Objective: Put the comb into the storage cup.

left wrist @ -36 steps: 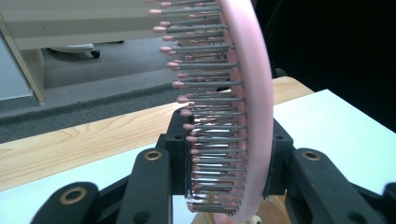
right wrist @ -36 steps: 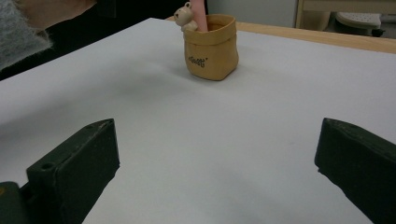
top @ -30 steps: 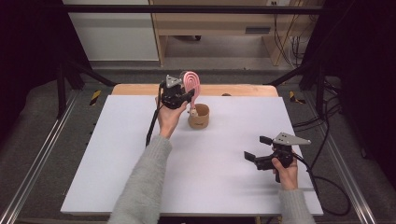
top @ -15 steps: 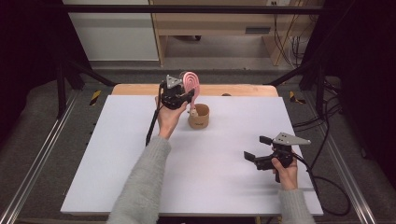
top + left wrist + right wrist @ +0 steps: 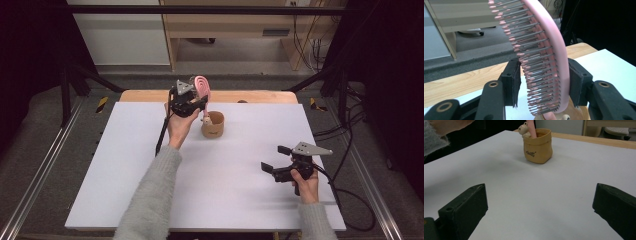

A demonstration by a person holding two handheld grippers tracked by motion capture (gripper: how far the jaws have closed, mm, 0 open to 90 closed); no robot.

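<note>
The left gripper (image 5: 196,103), in the upper middle of the high view, is clamped on a pink hairbrush (image 5: 202,86). The left gripper view shows what the high view cannot: the brush head (image 5: 541,52) stands between the two black jaws with its pink-tipped bristles facing the left of the frame, its top cut off by the upper edge. The brush handle reaches down into a small tan pot (image 5: 213,125) on the white table (image 5: 125,165). The right gripper (image 5: 276,160), at the lower right of the high view, has its jaws spread wide with nothing between them. In the right gripper view the pot (image 5: 538,145) sits at the upper middle, with a little bear figure (image 5: 523,130) at its rim; the lettering on the pot is too small to read
</note>
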